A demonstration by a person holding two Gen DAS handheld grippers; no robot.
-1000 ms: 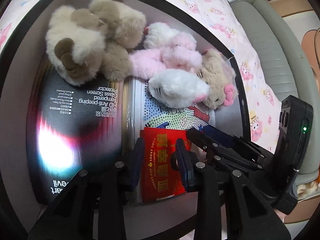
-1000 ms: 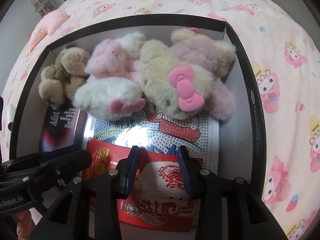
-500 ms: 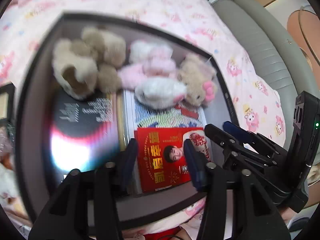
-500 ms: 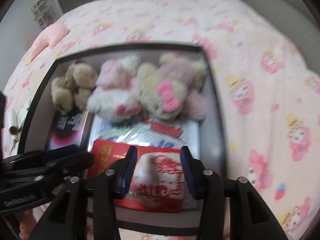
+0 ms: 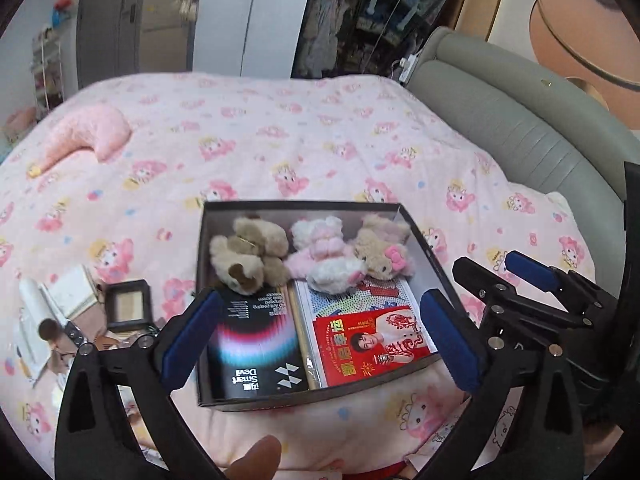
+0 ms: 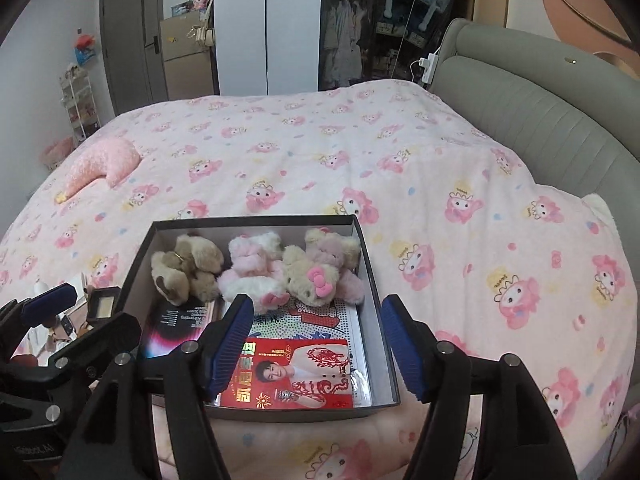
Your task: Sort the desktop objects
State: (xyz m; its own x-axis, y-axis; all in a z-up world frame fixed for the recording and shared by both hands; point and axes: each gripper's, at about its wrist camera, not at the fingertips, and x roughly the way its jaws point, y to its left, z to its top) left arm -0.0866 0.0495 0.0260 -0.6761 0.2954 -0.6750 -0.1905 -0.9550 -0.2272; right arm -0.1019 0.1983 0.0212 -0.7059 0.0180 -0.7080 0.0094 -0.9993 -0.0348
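Surroundings: pink cartoon-print bedspread (image 6: 400, 168) on the bed, grey padded headboard (image 6: 540, 120) to my right, pink crescent-shaped pillow (image 6: 104, 164) far left; loose clutter incl. a small dark picture frame (image 5: 128, 306) just left of the box.
Box: open black cardboard box (image 6: 372, 280) on the bed, nothing blocking it.
Counts: three plush toys – brown (image 6: 186, 268), pink-white (image 6: 252, 276), beige with pink bow (image 6: 316, 278); one black screen-protector pack (image 5: 256, 344); one red printed envelope (image 6: 288, 376) on a dotted sheet.
My left tool (image 5: 316, 338): pads wide apart, empty, above box's near half.
My right tool (image 6: 316, 344): pads apart, empty, the envelope between them below.
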